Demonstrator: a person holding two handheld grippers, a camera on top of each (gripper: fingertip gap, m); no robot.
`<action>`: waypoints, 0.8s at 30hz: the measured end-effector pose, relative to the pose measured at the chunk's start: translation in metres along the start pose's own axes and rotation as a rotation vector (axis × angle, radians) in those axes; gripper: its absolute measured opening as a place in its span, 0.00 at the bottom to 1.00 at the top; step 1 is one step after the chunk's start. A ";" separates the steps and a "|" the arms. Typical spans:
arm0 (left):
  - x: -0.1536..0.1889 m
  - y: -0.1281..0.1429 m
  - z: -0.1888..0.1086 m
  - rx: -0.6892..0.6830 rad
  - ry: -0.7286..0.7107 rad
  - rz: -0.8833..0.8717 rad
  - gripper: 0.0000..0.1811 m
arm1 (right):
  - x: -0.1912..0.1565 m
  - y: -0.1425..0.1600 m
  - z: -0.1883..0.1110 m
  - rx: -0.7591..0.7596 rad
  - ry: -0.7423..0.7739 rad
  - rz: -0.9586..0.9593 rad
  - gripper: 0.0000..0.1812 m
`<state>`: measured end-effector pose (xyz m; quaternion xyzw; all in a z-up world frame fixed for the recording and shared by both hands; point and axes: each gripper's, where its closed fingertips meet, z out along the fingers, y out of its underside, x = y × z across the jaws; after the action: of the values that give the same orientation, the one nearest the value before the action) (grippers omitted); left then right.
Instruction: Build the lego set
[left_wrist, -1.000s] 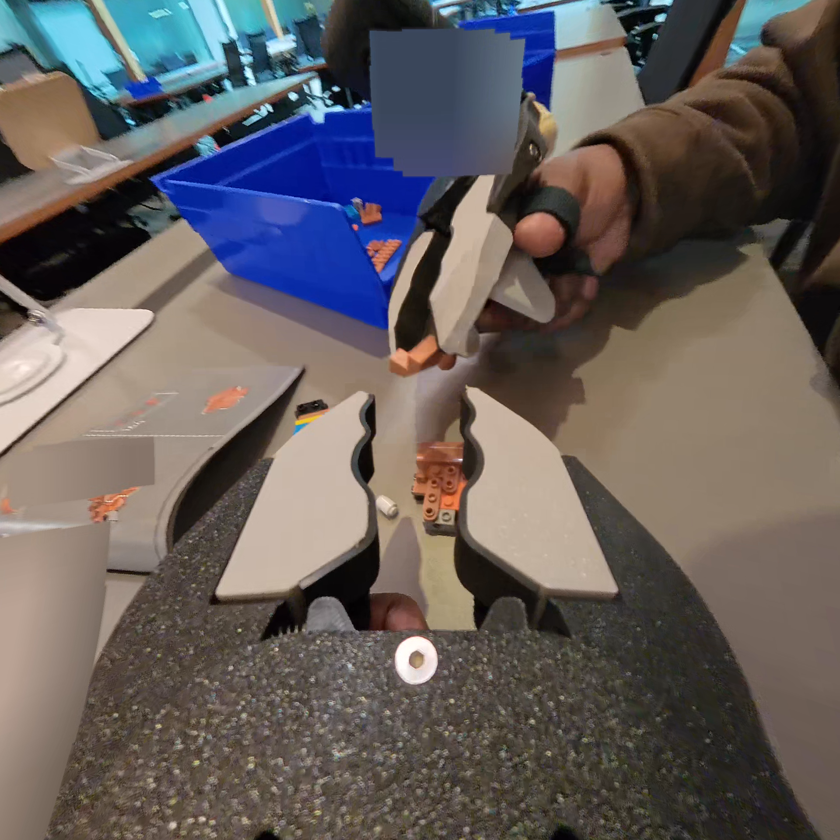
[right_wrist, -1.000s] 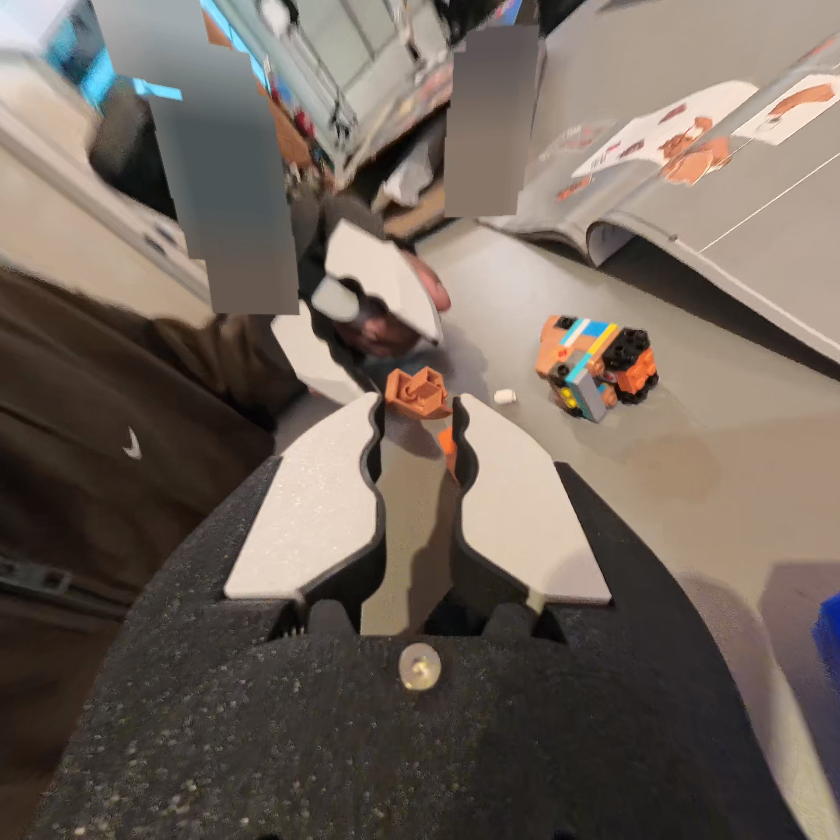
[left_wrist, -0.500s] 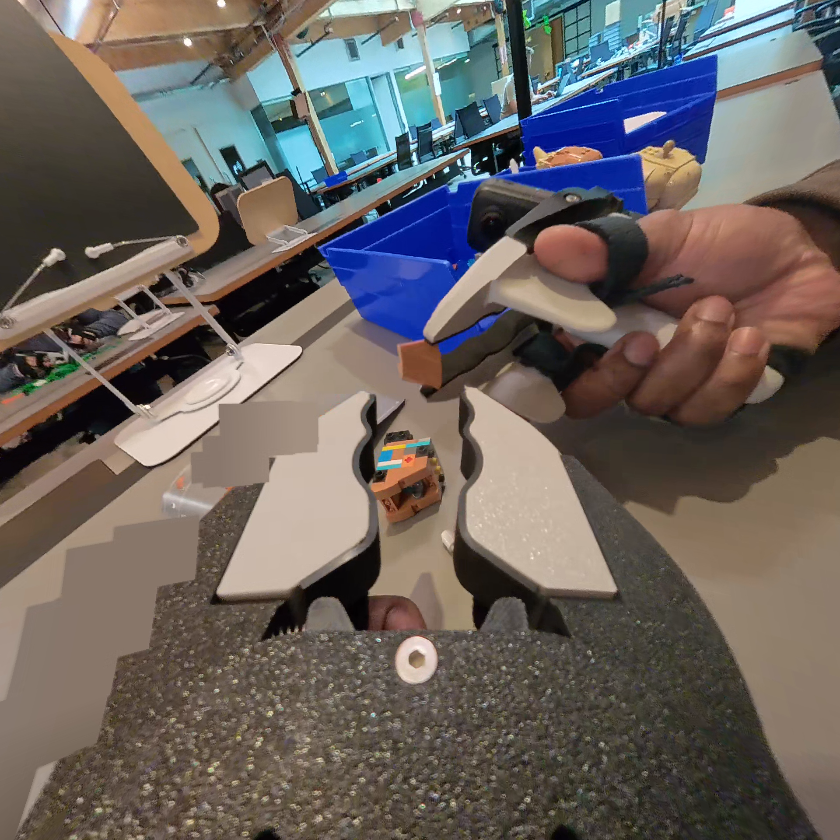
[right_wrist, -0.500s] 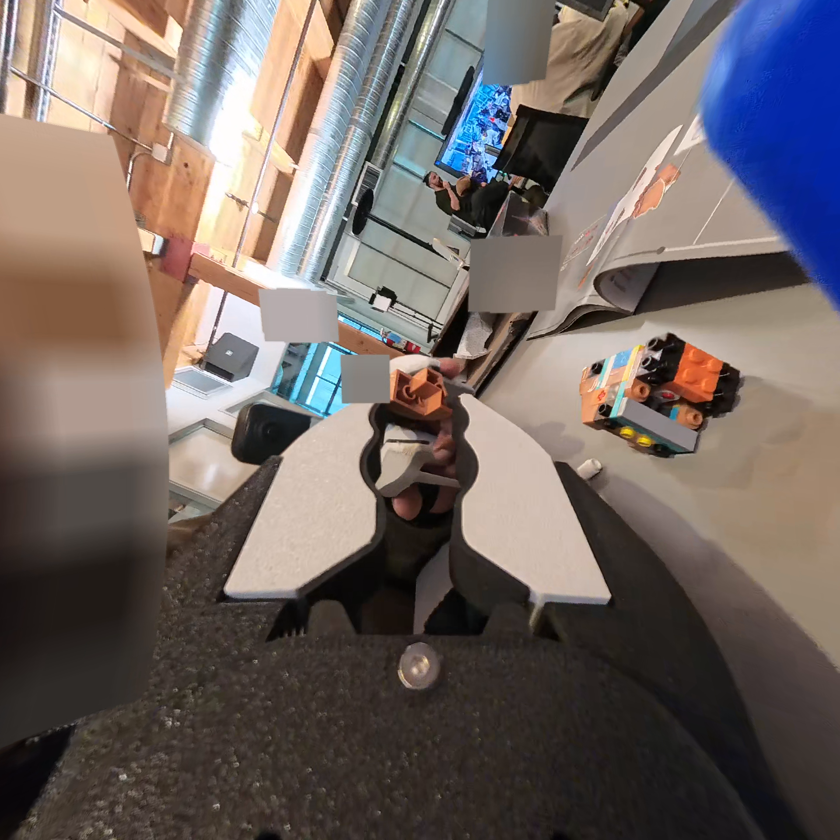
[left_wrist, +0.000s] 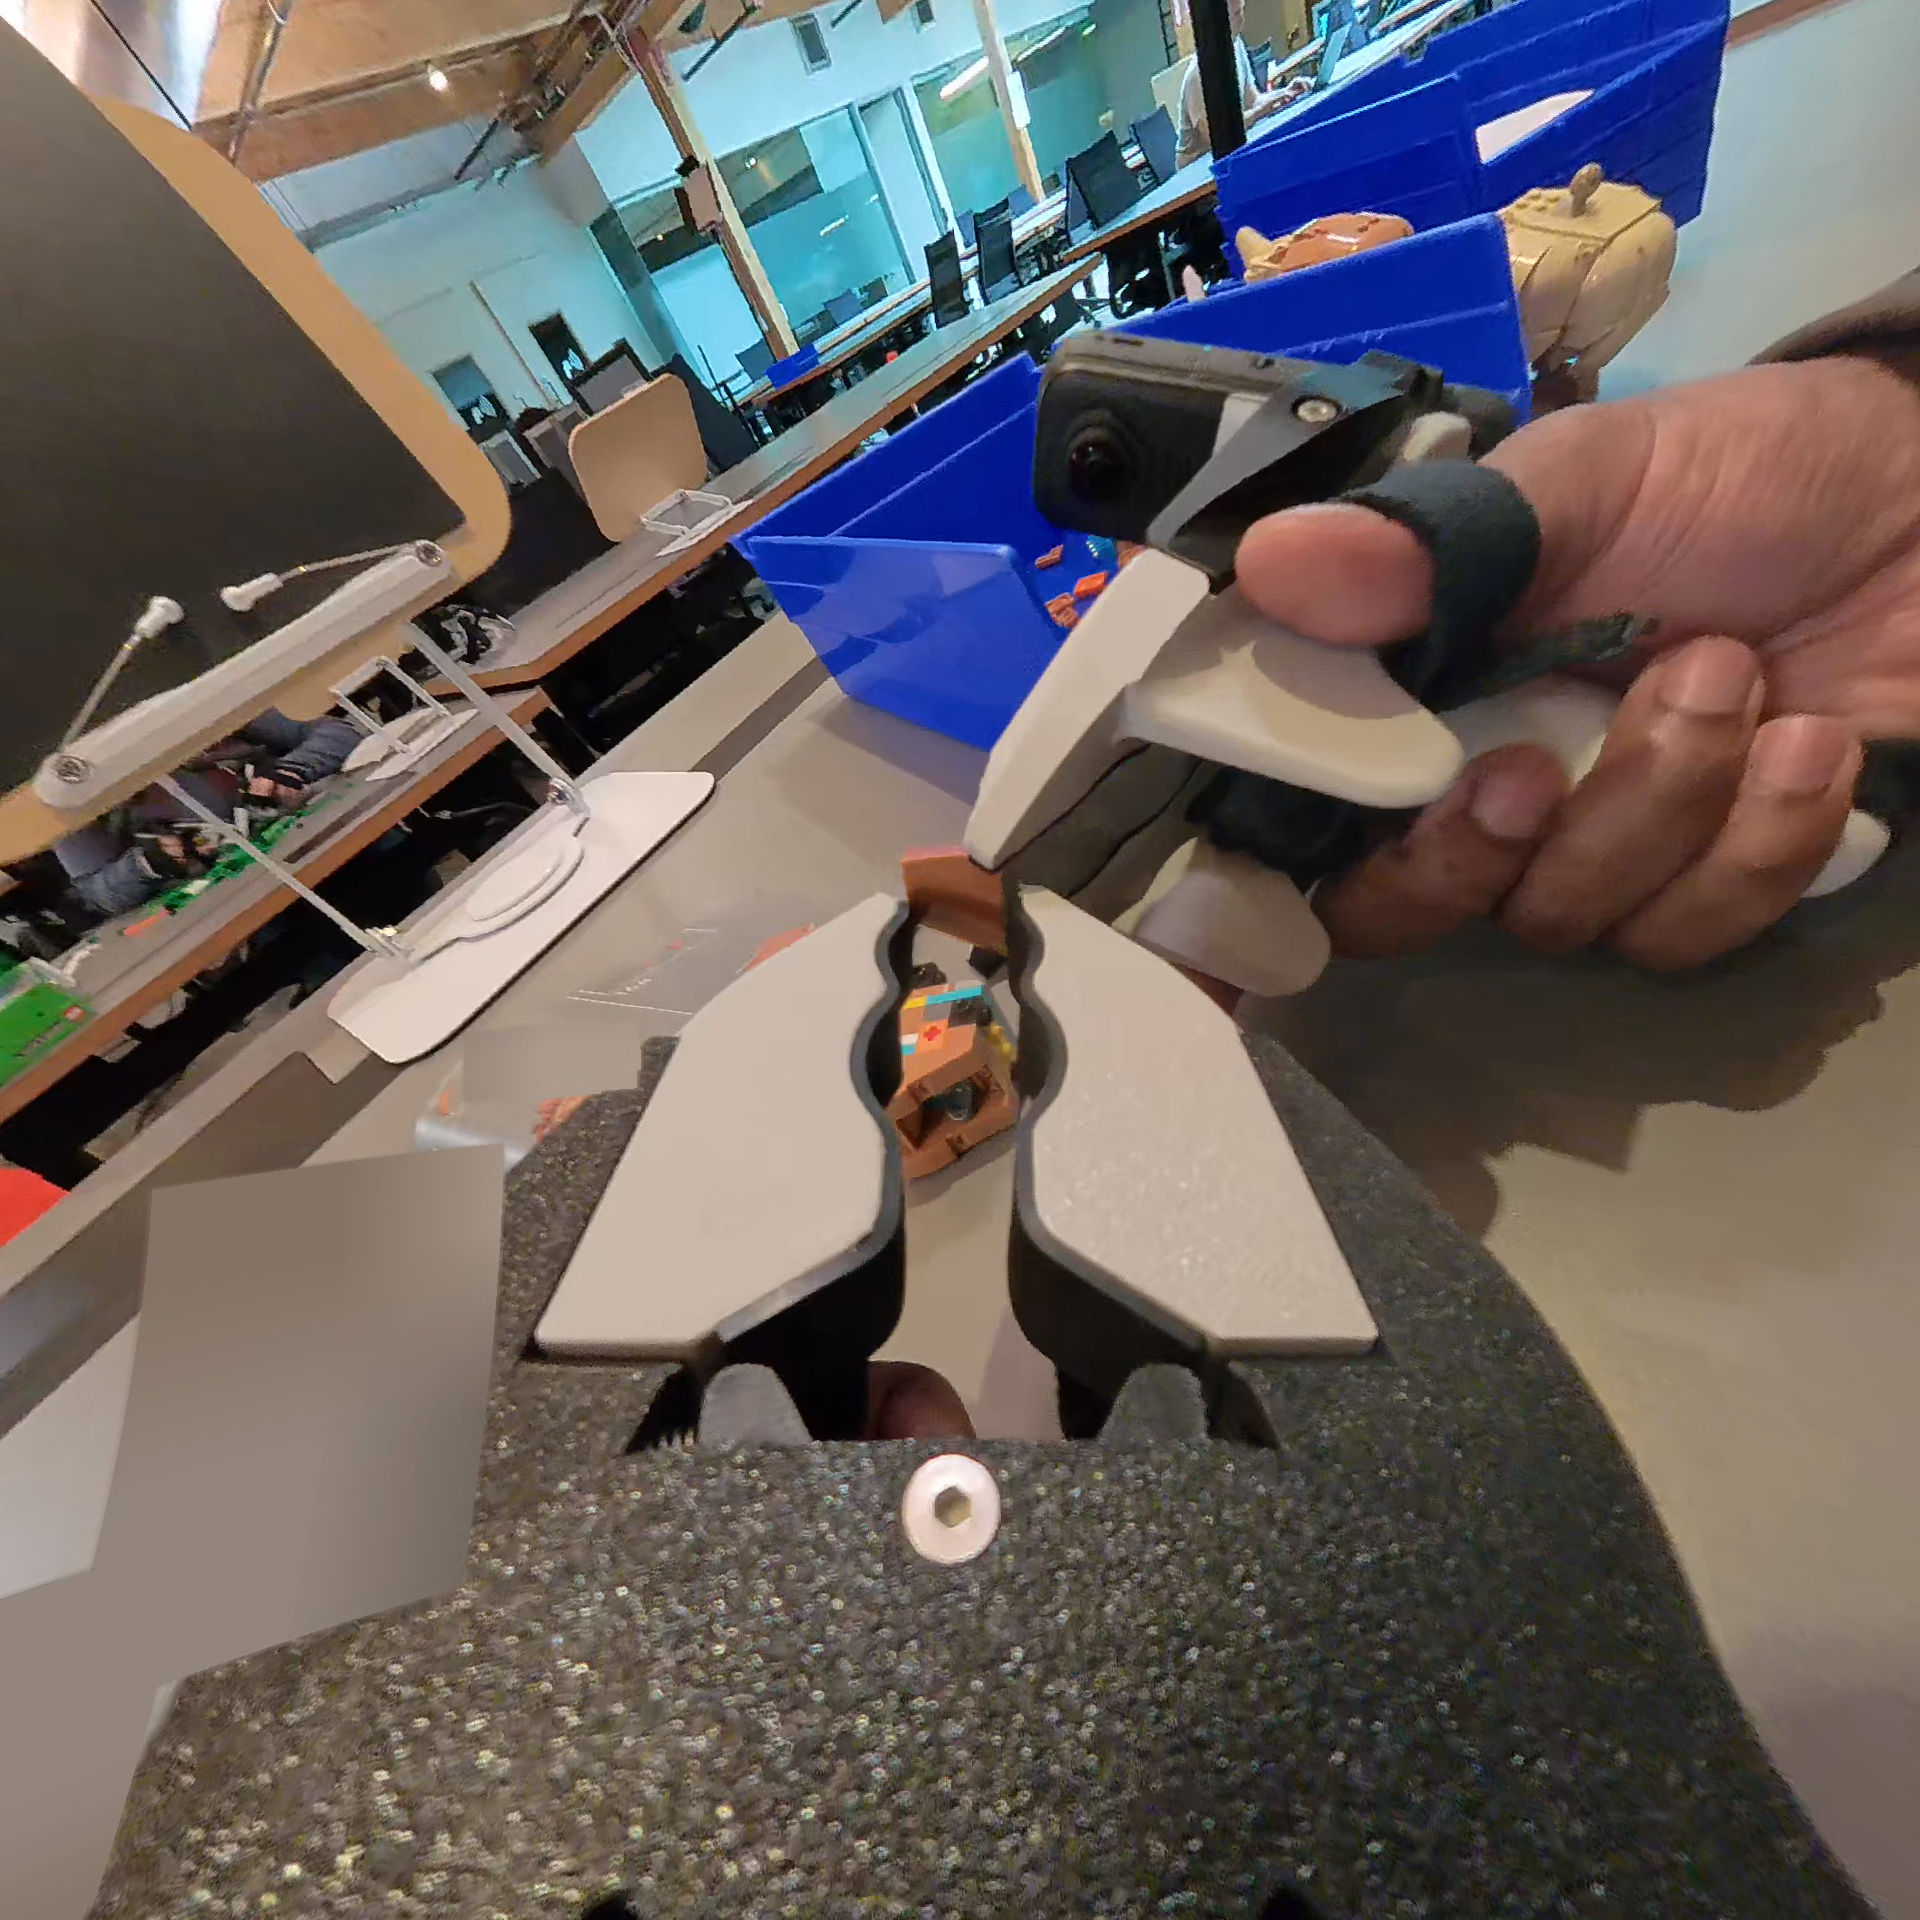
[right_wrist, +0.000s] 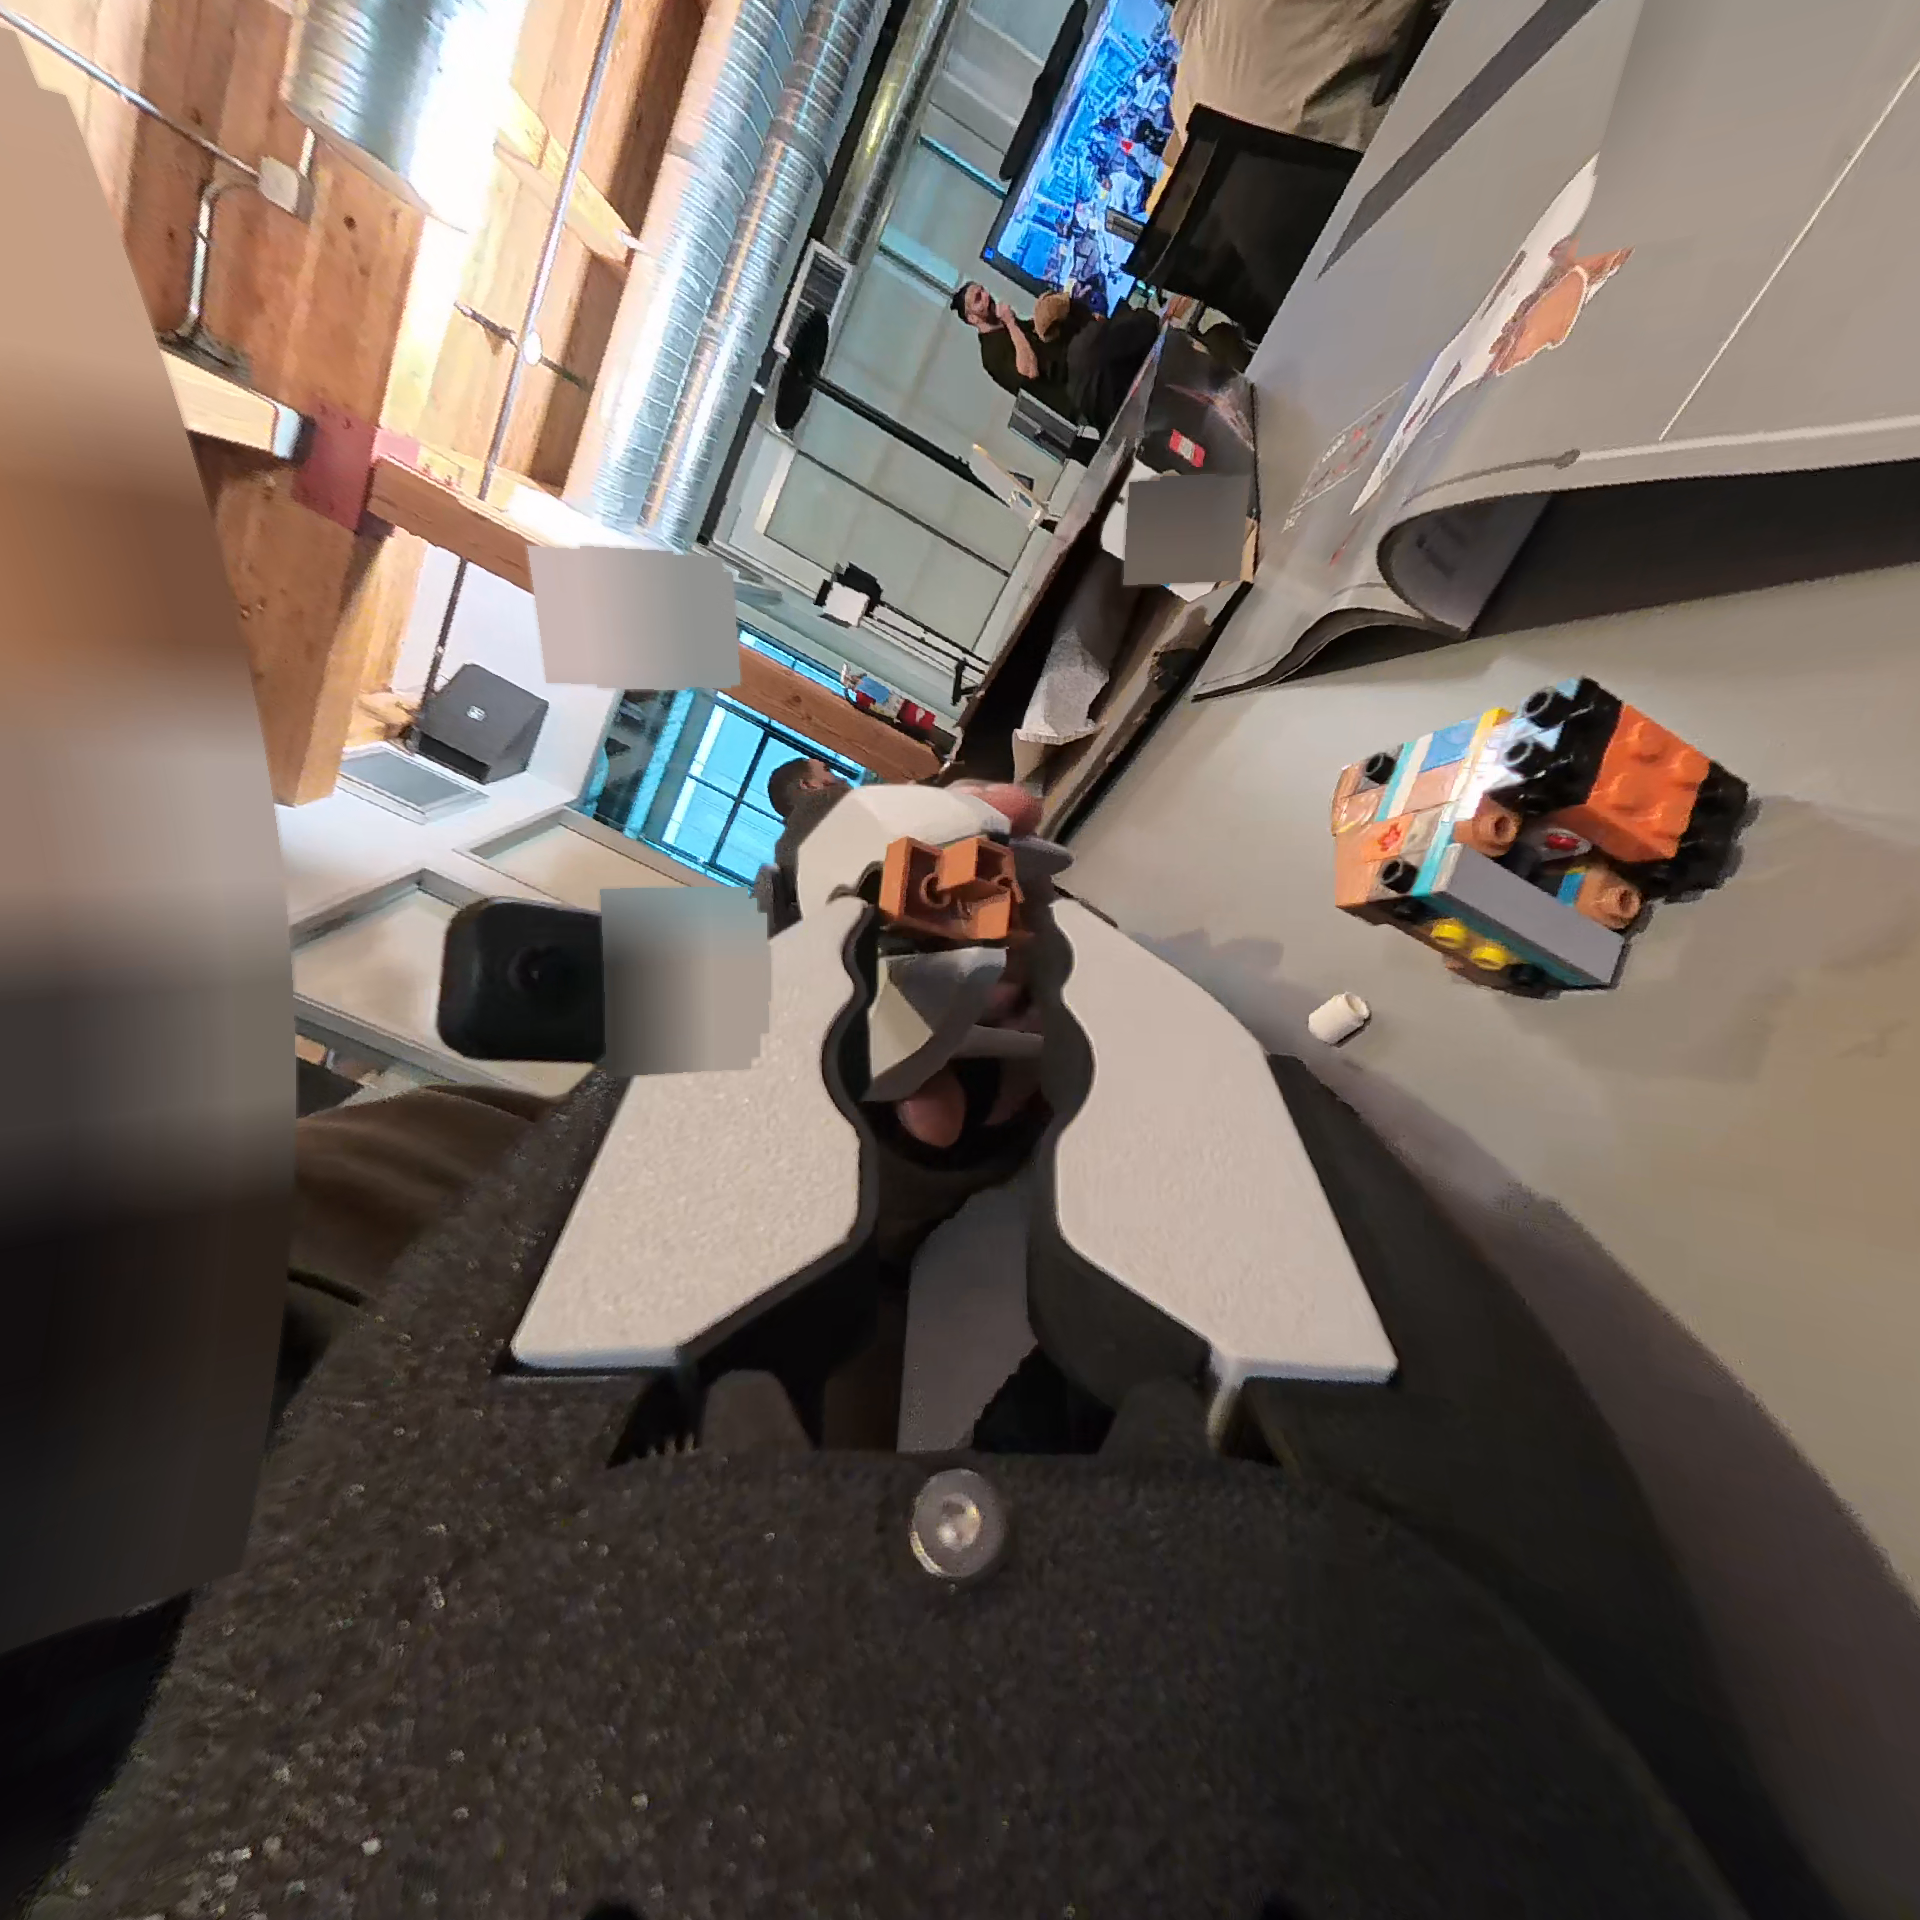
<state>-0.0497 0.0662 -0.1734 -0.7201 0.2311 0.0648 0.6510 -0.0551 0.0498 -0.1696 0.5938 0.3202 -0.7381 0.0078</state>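
Observation:
A small brown brick (left_wrist: 948, 891) is held in the air between both grippers; it also shows in the right wrist view (right_wrist: 951, 883). My right gripper (right_wrist: 954, 920) is shut on it and comes in from the right in the left wrist view (left_wrist: 992, 868). My left gripper (left_wrist: 954, 914) has its fingertips closed on the same brick from the near side. The partly built model (left_wrist: 951, 1075), orange, black, grey and light blue, lies on the grey table (left_wrist: 1558, 1299) below the grippers. It sits off to the right in the right wrist view (right_wrist: 1527, 842).
A small white piece (right_wrist: 1340, 1016) lies near the model. An open instruction booklet (right_wrist: 1558, 416) lies beyond it. A blue bin (left_wrist: 914, 613) with loose bricks stands behind. A tan finished model (left_wrist: 1590, 249) sits farther back. A white stand base (left_wrist: 499, 904) is at left. Less than 4 cm separates the two grippers' tips.
My left gripper has lifted from the table, moved up to the brown brick in my right gripper and narrowed its fingers onto it. My right gripper tilted to present the brick.

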 end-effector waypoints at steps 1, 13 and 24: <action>0.000 0.000 0.000 0.000 0.009 -0.014 0.09 | 0.000 0.000 0.000 -0.006 0.005 -0.011 0.16; -0.003 0.014 0.002 -0.085 0.013 -0.097 0.09 | 0.013 0.006 -0.003 -0.095 0.186 -0.254 0.20; 0.007 0.020 0.004 -0.149 -0.010 0.105 0.09 | 0.013 0.007 -0.003 -0.103 0.188 -0.273 0.16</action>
<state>-0.0515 0.0677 -0.1949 -0.7532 0.2599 0.1197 0.5923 -0.0531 0.0505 -0.1848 0.6098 0.4347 -0.6562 -0.0922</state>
